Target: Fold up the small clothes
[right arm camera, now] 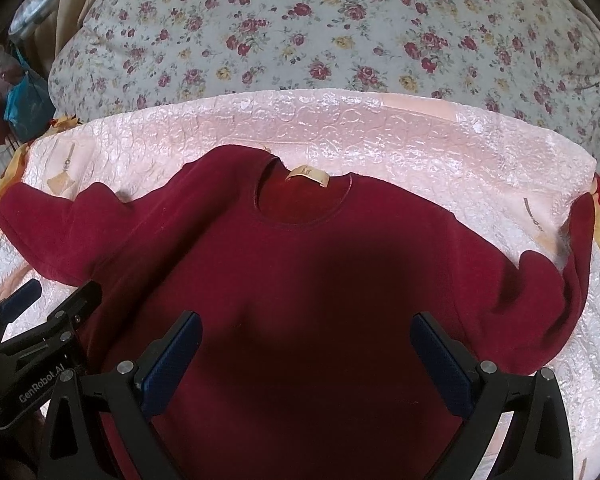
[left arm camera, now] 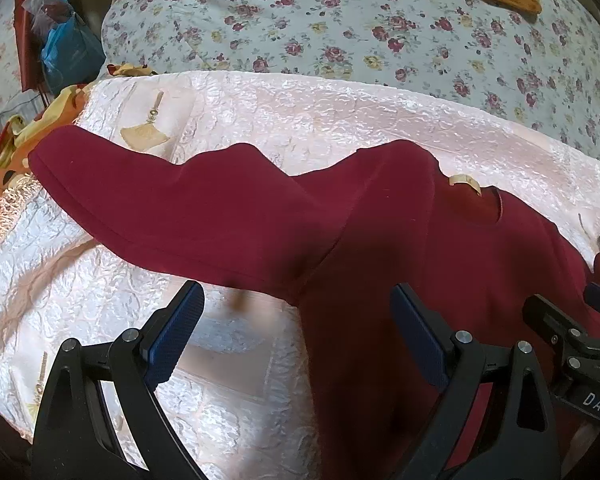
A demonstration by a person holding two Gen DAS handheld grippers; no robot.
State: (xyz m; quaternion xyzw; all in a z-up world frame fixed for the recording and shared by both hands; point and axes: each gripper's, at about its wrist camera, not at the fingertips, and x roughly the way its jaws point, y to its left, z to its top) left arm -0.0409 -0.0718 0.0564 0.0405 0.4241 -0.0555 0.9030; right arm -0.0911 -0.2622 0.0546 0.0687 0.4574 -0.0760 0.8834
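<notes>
Sweater [right arm camera: 300, 280] lies flat on quilt [right arm camera: 380, 136]; left gripper [left arm camera: 296, 336] and right gripper [right arm camera: 306, 360] gape, empty.

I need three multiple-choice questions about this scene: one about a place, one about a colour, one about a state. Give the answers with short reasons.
1. Where does the sweater lie?
A. on the pink quilt
B. on a chair
C. in a basket

2. What colour is the sweater?
A. blue
B. dark red
C. white

3. How are both grippers?
A. shut on cloth
B. open
C. holding a hanger

Answers: 1 A, quilt shows all round it. 2 B, plain in both views. 3 B, the left gripper and right gripper show wide gaps, gripping nothing.
</notes>
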